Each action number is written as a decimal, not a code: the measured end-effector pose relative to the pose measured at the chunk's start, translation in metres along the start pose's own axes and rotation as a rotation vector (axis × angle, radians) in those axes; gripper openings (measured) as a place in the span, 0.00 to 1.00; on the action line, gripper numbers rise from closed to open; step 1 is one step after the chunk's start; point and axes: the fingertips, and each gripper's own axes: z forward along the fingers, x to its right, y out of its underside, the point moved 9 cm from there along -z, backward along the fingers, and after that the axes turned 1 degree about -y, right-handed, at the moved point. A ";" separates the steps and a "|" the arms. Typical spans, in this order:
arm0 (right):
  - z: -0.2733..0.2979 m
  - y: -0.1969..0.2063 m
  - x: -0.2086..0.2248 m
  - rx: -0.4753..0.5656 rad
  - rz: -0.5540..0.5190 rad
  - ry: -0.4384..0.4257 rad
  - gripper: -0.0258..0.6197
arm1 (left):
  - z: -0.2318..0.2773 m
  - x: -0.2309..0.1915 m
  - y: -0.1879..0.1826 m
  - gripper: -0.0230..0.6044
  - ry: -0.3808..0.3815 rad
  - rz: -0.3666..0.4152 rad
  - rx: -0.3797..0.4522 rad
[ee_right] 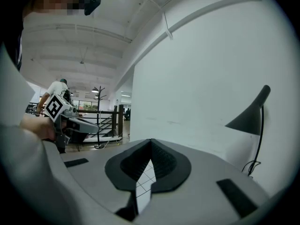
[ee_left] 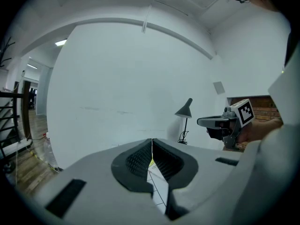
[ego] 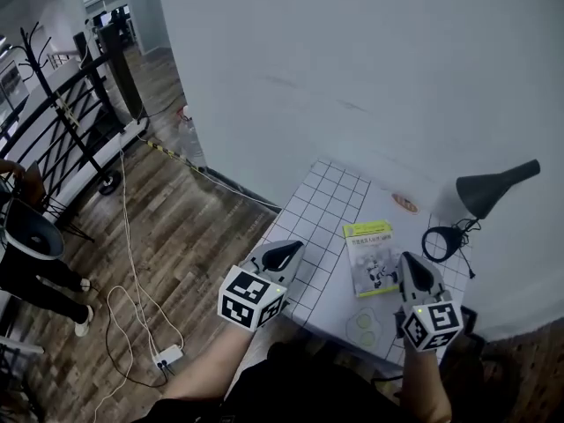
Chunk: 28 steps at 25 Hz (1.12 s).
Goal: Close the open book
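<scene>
A book (ego: 370, 256) with a green and white cover lies flat and closed on the table (ego: 326, 205), which has a white grid-patterned top. My left gripper (ego: 289, 252) hovers over the table's near left edge, left of the book, and is shut with nothing in it. My right gripper (ego: 412, 264) hangs just right of the book, also shut and empty. In the left gripper view the jaws (ee_left: 152, 142) meet at the tip, and the right gripper (ee_left: 200, 122) shows at the right. In the right gripper view the shut jaws (ee_right: 150, 142) point towards the wall.
A grey desk lamp (ego: 489, 190) and its coiled cable (ego: 441, 241) stand at the table's far right by the white wall. A pale round item (ego: 361, 327) lies near the front edge. A power strip (ego: 167, 355), cables, a black railing (ego: 62, 117) and a person (ego: 26, 263) are to the left.
</scene>
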 end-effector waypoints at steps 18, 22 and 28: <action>-0.034 -0.066 0.040 0.180 -0.033 0.001 0.04 | 0.015 0.030 -0.062 0.05 -0.059 0.086 0.098; -0.038 -0.061 0.043 0.192 -0.003 -0.011 0.04 | 0.008 0.040 -0.067 0.05 -0.080 0.094 0.132; -0.046 -0.051 0.042 0.199 -0.002 -0.012 0.04 | 0.004 0.039 -0.060 0.05 -0.110 0.085 0.125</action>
